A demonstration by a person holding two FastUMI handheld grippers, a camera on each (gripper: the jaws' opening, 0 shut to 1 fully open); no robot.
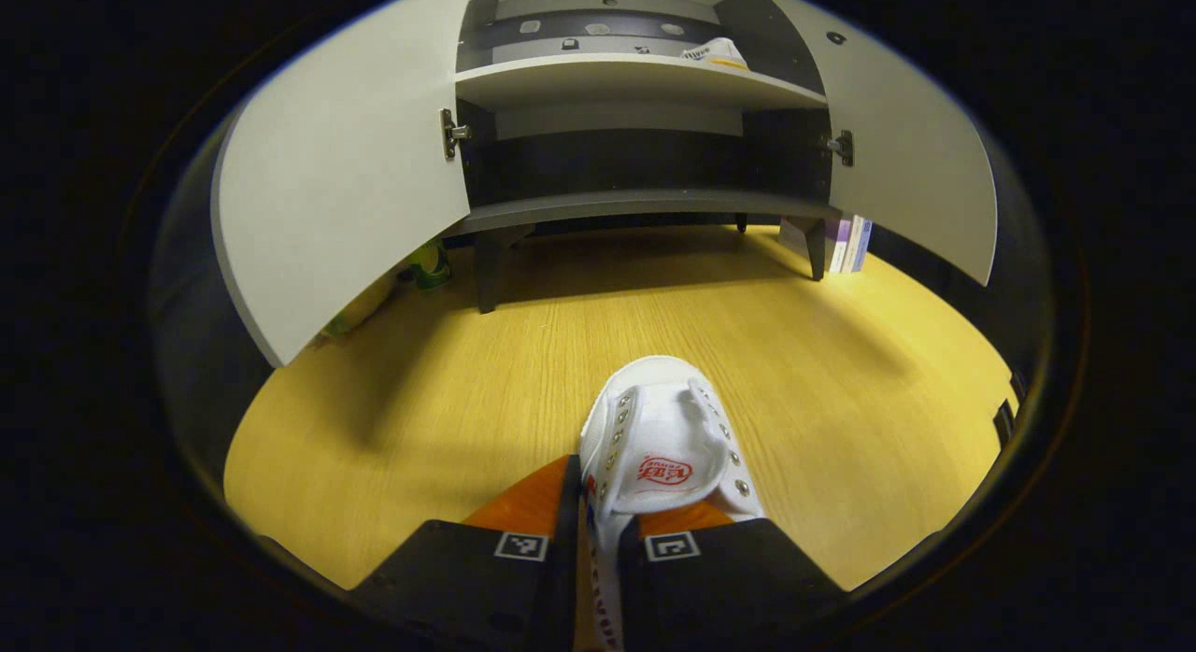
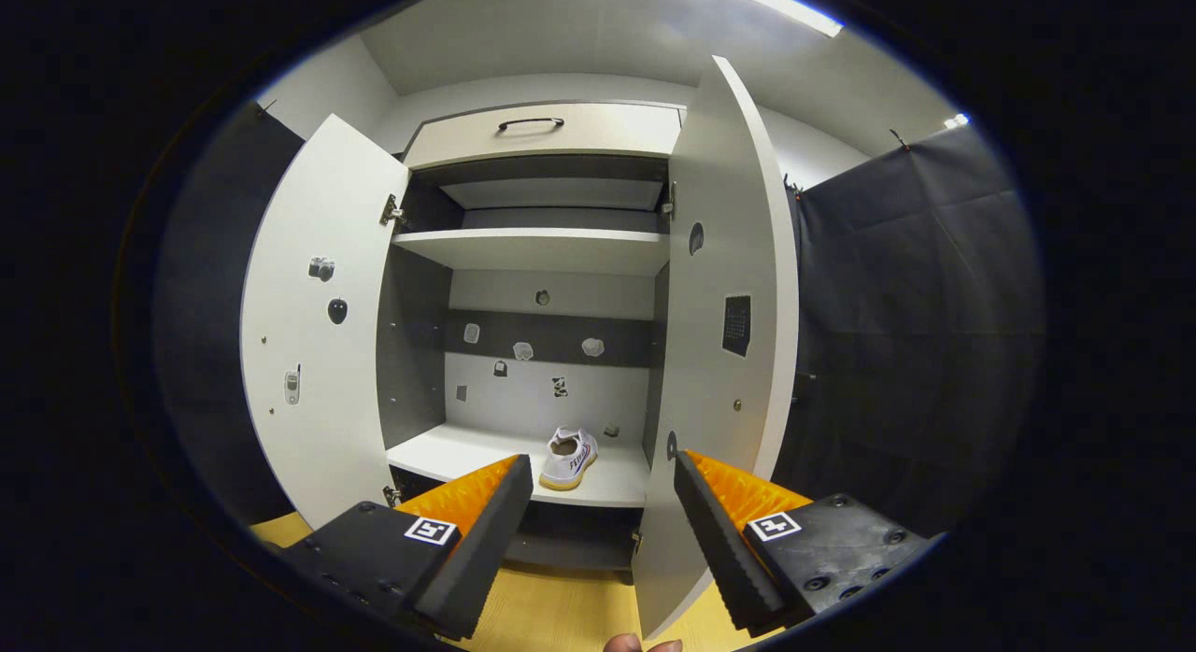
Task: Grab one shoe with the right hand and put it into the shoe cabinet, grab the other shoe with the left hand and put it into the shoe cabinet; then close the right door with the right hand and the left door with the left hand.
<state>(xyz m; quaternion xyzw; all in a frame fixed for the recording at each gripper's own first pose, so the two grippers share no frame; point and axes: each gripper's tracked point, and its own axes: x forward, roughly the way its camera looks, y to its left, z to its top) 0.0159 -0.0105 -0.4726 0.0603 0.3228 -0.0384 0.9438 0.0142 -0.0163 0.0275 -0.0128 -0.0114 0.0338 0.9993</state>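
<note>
In the left gripper view, the left tongs [image 1: 598,540] pinch a white sneaker [image 1: 665,442] over the wooden floor [image 1: 392,400], before the open shoe cabinet [image 1: 635,77]. In the right gripper view, the right tongs [image 2: 603,503] stand spread; the other white sneaker [image 2: 570,458] sits near the middle shelf's [image 2: 448,460] right front edge.

The left gripper [image 1: 598,540] is held low and level, its jaws drawn nearly together, and a shoe [image 1: 665,437] is pinched by both fingers. The right gripper [image 2: 603,503] is raised and tilted upward, its jaws spread wide with nothing held between them. Fingertips [image 2: 641,644] are seen just below it.
</note>
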